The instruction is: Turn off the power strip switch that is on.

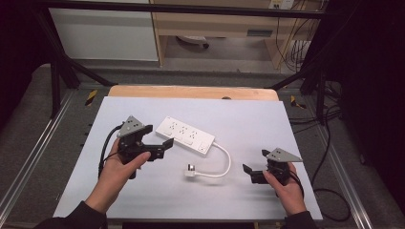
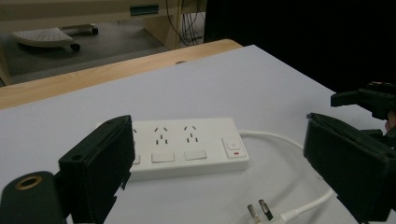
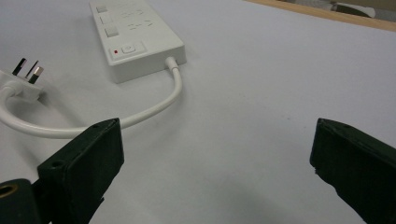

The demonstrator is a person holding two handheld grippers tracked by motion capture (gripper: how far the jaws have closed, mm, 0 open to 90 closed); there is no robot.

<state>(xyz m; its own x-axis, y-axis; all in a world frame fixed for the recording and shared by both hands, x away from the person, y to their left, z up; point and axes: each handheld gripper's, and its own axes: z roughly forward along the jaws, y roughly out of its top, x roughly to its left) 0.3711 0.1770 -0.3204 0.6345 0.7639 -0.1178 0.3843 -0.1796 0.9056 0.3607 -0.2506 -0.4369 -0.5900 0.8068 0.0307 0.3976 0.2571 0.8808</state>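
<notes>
Strip (image 1: 188, 134) lies diagonal, just beyond my left gripper (image 1: 162, 147); right gripper (image 1: 251, 172) well apart, past cord (image 1: 222, 164). Both jaws spread, empty.

A white power strip (image 1: 187, 134) lies slantwise near the middle of the table (image 1: 248, 119), and its cable (image 1: 223, 164) loops toward the near edge to a plug (image 1: 190, 170) with prongs up. These are the only obstacles on the sheet. The far right corner, the right edge and the near left corner lie bare. A black frame (image 1: 57, 71) flanks both sides.
</notes>
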